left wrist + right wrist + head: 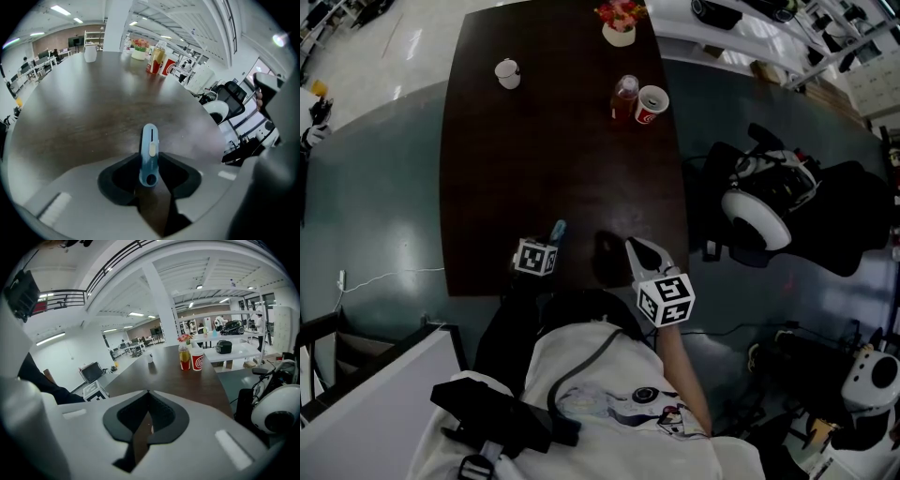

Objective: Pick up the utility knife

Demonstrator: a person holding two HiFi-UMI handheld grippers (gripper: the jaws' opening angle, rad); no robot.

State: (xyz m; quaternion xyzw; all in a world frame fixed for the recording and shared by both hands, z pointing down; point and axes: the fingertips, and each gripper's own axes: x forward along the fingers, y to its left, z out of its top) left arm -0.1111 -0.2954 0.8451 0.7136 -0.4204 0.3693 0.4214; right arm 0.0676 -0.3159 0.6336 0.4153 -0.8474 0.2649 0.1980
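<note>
The dark table (487, 141) is wide and mostly bare. Its near edge runs just under both grippers, and its right edge has a chair (787, 216) beside it. A bottle (624, 97), a red cup (652, 104) and a white jar (508, 73) stand far away, well apart from the work, so there is free room above and to the left for lifting.

The right gripper (147, 392) has its jaws together on nothing, and it hangs to the right of the knife. The left gripper (149, 161) has its jaws apart, with free space at both sides of the utility knife (149, 140).

The knife lies flat near the table's near edge. Its rounded end is between the left jaws and its length points to the far side. It is probably light, stiff and of smooth plastic, so a little slippery. I would grip the two long flat sides of the body, below the pale slider (152, 150), so that the blade is not pushed out.
</note>
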